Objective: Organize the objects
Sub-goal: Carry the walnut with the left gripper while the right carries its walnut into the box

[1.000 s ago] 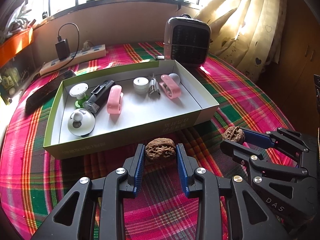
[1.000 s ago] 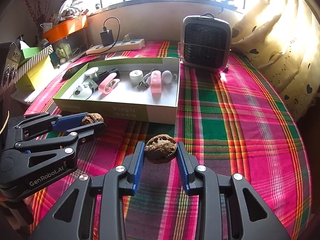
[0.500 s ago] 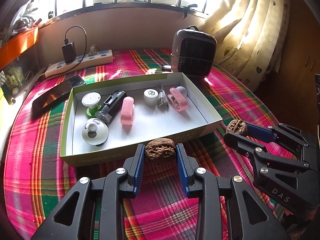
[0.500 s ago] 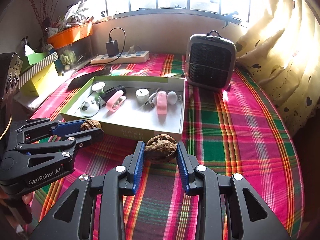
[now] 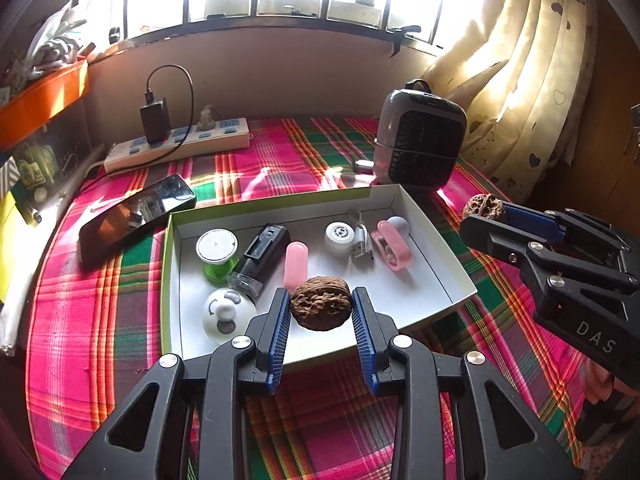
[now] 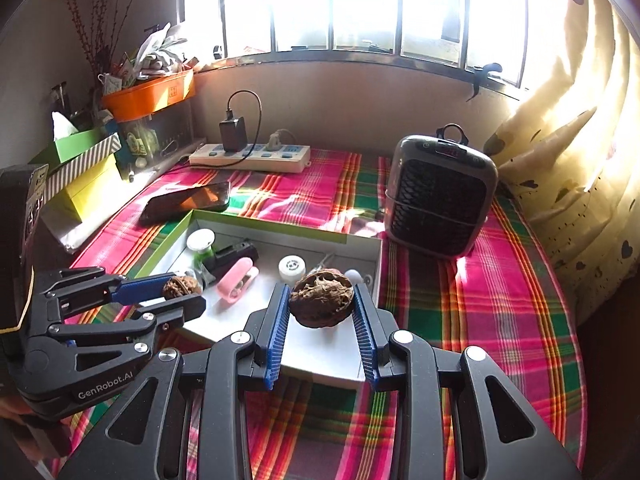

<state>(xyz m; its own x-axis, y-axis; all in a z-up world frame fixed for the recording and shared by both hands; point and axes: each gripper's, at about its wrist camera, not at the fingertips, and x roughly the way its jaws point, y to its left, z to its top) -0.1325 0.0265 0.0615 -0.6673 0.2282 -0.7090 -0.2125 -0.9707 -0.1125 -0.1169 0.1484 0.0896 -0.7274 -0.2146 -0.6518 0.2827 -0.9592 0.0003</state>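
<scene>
Here the left gripper (image 5: 321, 312) is clamping a walnut (image 5: 321, 303) between its blue-padded fingers, and it is hanging over the near part of the white box (image 5: 432, 224), in front of the pink clip (image 5: 295, 262) lying inside. The right gripper (image 6: 321, 310) is pinching a second walnut (image 6: 321, 298) in the same way, held up over the box's near right corner. In the left wrist view that right gripper (image 5: 486, 216) is sitting off to the right of the box with its nut showing at the fingertips. Inside the box a black device (image 5: 262, 258), a white round cap (image 5: 339, 234), a white dome-shaped gadget (image 5: 224, 314) and a green-stemmed white disc (image 5: 216, 250) are lying apart from one another. The box is resting on a plaid cloth (image 6: 480, 280), with a phone (image 5: 136, 212) just beside its far left corner, a small heater (image 6: 438, 200) standing near its far right corner, and a power strip (image 6: 250, 156) lying against the wall.
</scene>
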